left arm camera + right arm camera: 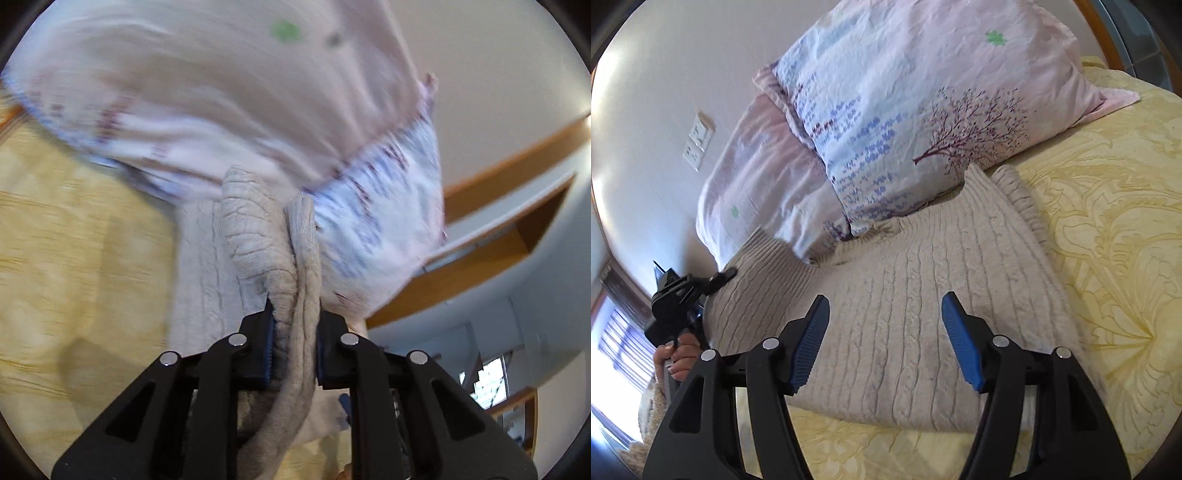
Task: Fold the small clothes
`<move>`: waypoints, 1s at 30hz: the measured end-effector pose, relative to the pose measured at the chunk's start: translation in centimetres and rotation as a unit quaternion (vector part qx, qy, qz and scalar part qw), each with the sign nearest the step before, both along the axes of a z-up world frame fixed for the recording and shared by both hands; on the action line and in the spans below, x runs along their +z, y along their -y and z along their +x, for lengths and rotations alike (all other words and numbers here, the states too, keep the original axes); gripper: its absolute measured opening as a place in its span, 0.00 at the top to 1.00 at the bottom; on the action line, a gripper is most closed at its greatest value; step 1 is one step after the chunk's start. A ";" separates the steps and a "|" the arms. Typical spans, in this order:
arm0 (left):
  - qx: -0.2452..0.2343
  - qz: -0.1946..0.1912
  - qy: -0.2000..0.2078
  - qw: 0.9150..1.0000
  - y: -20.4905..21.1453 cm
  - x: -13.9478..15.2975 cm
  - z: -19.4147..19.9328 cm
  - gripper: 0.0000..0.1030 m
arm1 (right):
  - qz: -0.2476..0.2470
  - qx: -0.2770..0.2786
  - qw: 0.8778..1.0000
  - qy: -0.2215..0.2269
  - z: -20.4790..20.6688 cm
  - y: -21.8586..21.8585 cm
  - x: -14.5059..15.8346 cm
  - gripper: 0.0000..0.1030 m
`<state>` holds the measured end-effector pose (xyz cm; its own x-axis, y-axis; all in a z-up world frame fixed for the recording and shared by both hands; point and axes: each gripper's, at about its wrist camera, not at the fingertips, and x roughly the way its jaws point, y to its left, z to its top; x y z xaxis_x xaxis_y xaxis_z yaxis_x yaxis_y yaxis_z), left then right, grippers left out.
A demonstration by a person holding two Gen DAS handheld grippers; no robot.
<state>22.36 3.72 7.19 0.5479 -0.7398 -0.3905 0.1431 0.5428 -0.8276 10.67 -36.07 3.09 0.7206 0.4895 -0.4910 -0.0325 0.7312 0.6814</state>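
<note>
Yellow bedspread [1115, 236], beige sweater [905, 295], floral pillow [905, 110].

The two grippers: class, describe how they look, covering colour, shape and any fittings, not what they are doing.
Both are alike. The right gripper has black plastic arms with slot-shaped cut-outs, round silver pivot pins, and two tapering fingers faced with ribbed blue pads. The left gripper shows the same black linkage, silver pins and blue ribbed pads. No cables or printed markings show. A bare hand grips one handle.
</note>
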 end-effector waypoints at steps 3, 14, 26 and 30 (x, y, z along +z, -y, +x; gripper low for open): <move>-0.029 -0.009 0.004 1.000 4.1 0.6 0.3 0.85 | -0.007 -0.007 1.000 0.006 -0.7 0.9 0.5 0.37; -0.143 -0.007 -0.054 0.988 18.9 -3.6 1.0 0.80 | 0.008 -0.046 0.999 -0.008 -2.1 4.5 -0.3 0.37; -0.071 0.112 0.038 0.990 11.2 0.1 -3.3 0.33 | 0.084 0.029 0.993 -0.082 1.6 6.0 0.4 0.32; -0.052 0.127 -0.005 0.991 8.4 -2.8 -3.3 0.33 | 0.061 0.047 0.988 -0.135 3.8 4.8 -0.8 0.32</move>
<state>19.09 -4.66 4.35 0.4682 -0.6697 -0.5765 0.2018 0.7162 -0.6681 14.44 -40.92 2.33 0.5198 0.6156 -0.5923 0.0988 0.6454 0.7574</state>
